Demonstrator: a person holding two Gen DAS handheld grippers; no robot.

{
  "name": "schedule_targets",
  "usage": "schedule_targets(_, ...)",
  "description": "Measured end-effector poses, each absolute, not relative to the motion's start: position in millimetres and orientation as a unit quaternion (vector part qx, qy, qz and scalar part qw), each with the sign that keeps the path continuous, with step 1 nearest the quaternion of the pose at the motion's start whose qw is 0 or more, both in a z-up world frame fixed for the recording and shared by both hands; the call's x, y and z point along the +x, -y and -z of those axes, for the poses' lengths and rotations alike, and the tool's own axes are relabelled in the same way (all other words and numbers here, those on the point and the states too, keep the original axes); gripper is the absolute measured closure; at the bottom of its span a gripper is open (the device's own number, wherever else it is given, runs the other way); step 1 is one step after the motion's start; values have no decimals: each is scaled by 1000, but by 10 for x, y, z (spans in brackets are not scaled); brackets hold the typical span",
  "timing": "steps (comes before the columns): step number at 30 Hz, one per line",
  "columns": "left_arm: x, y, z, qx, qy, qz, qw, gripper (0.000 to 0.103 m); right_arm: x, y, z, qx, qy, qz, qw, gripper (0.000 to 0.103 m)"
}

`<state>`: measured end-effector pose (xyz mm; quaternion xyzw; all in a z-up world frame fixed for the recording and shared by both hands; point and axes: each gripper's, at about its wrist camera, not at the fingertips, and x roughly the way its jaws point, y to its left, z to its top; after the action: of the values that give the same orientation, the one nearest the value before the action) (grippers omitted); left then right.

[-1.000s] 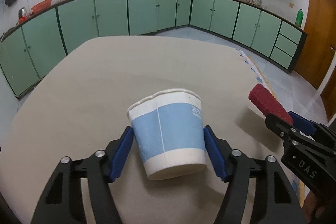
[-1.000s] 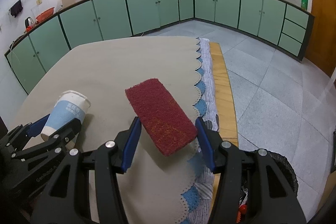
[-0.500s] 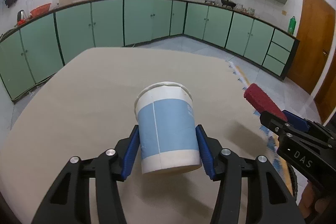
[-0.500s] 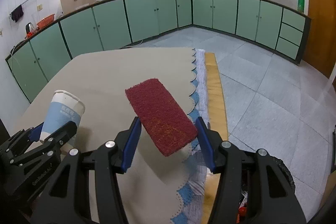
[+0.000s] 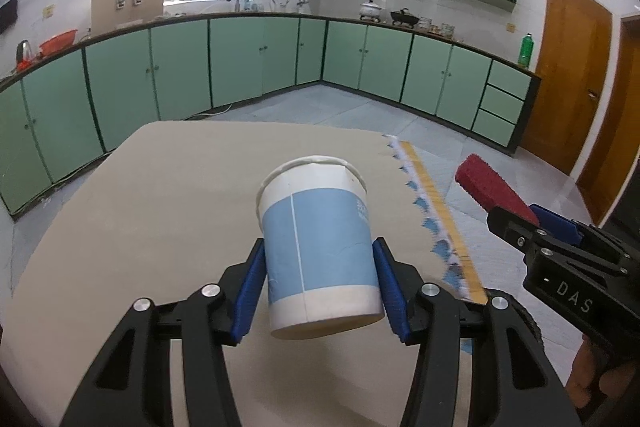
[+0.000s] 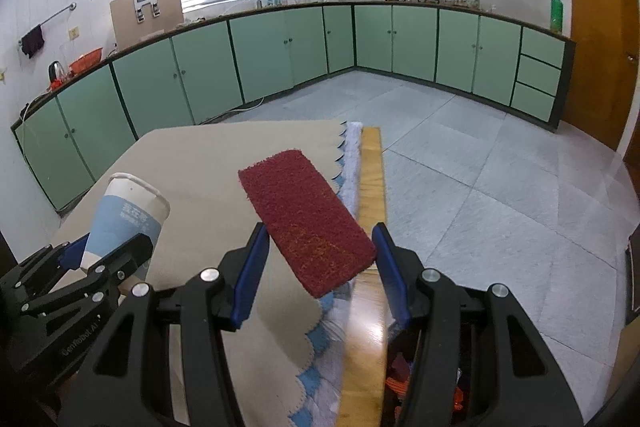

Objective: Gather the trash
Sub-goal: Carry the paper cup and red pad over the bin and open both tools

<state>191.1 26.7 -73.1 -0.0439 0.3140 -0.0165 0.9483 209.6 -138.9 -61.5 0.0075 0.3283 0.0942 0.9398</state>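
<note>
Both tools are half open: the left gripper point(image 5: 318, 287) clamps the paper cup point(image 5: 318, 247), the right gripper point(image 6: 318, 275) the red sponge point(image 6: 306, 217), lifted clear of the table point(image 5: 160, 207), likely for binning.

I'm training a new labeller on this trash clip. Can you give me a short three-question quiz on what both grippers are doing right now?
1. True or false: the cup stands on the table.
2. What does the right gripper hold? A) a bottle B) a red pad C) nothing
3. Fill in: the left gripper grips the cup by its ____.

Key
1. False: it is lifted clear, its base in the air.
2. B
3. Sides, with one blue pad pressing on each.
</note>
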Motion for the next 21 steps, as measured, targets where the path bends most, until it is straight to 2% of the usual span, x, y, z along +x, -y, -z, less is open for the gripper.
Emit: schedule_targets(21, 1676, 530, 452, -21, -289, 107, 951, 50, 1556, 2201, 392, 32, -304, -30, 952, 52)
